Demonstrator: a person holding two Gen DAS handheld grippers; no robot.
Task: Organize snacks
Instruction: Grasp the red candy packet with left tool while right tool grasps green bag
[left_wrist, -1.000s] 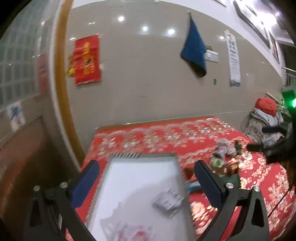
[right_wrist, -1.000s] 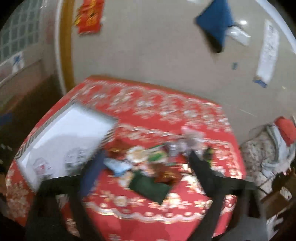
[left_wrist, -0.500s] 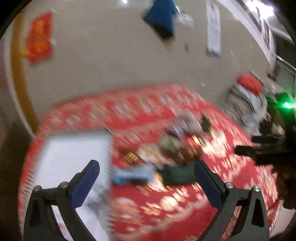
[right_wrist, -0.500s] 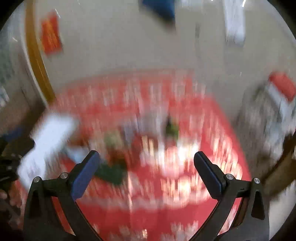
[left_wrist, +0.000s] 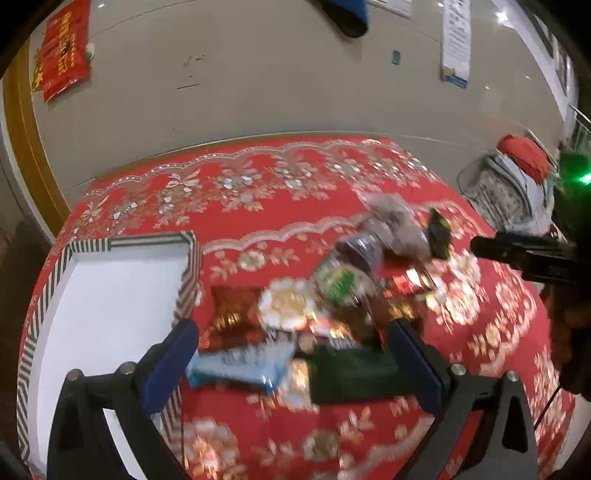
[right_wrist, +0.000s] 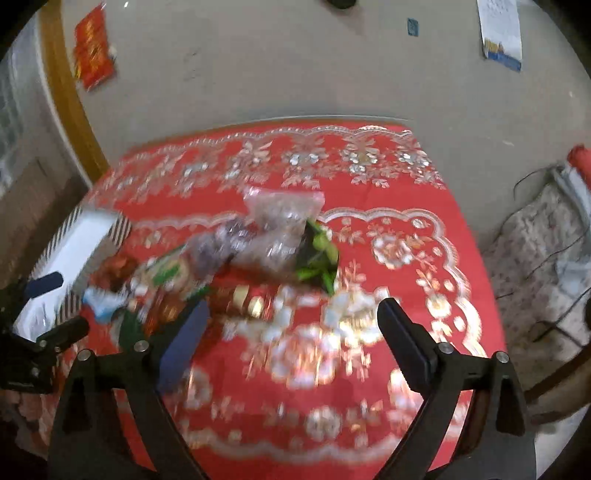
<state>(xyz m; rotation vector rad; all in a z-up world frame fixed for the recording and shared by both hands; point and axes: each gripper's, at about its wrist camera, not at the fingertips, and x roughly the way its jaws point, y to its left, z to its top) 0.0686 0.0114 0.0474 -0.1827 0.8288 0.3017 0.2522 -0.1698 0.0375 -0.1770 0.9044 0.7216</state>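
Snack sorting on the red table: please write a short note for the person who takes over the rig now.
Left gripper: open, empty, over the light blue packet and dark green packet.
Right gripper: open, empty, jaws just closing slightly.
Snack pile lies on the red tablecloth, right of the striped box.
Done: cannot tell what the box holds.
Left: the whole pile.

Red floral tablecloth, striped-rimmed white tray, seemingly dark-green packet
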